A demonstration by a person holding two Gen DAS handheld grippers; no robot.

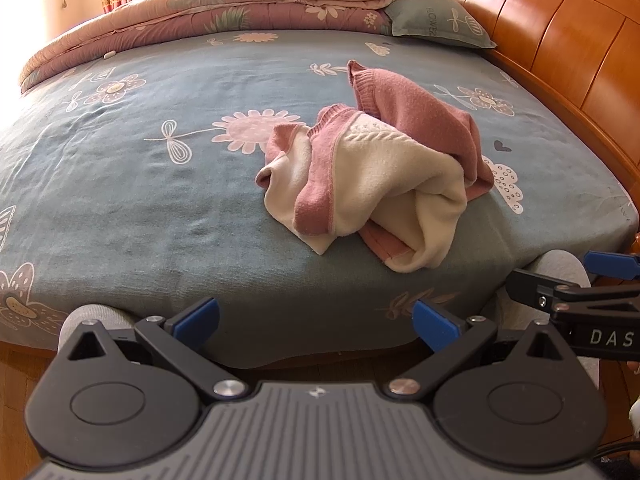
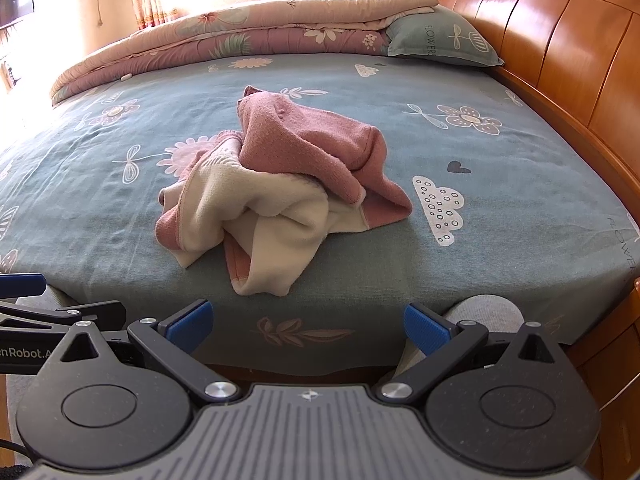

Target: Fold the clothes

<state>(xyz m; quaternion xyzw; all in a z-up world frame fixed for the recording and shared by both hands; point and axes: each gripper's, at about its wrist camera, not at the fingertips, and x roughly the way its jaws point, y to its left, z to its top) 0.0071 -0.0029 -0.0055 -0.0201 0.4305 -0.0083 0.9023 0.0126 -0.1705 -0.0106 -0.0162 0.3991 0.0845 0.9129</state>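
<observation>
One garment concerns us here: a pink and cream sweater (image 1: 372, 172) lies crumpled in a heap on the bed (image 1: 160, 184), towards the near edge and right of the middle in the left wrist view, well apart from the folded quilt (image 1: 224, 12) and the pillow (image 1: 436, 20) at the far side by the wooden headboard (image 1: 560, 40). It is plainly not folded: the pink outer knit and the cream lining are twisted over one another, a ribbed cuff or hem sticks up at the far end, and no sleeve lies flat. We hold the left gripper (image 1: 316, 320) and the right gripper (image 2: 308, 324) side by side just off the near edge of the bed, both with fingers spread wide and grasping nothing, neither touching the cloth. We judge that the garment calls for spreading before any fold can be made. The next move would ask us to reach forward to the heap, find two distinct edges such as the hem corners or shoulders, and pull them apart so the sweater lies flat; which edge is which we cannot tell for certain from here.
</observation>
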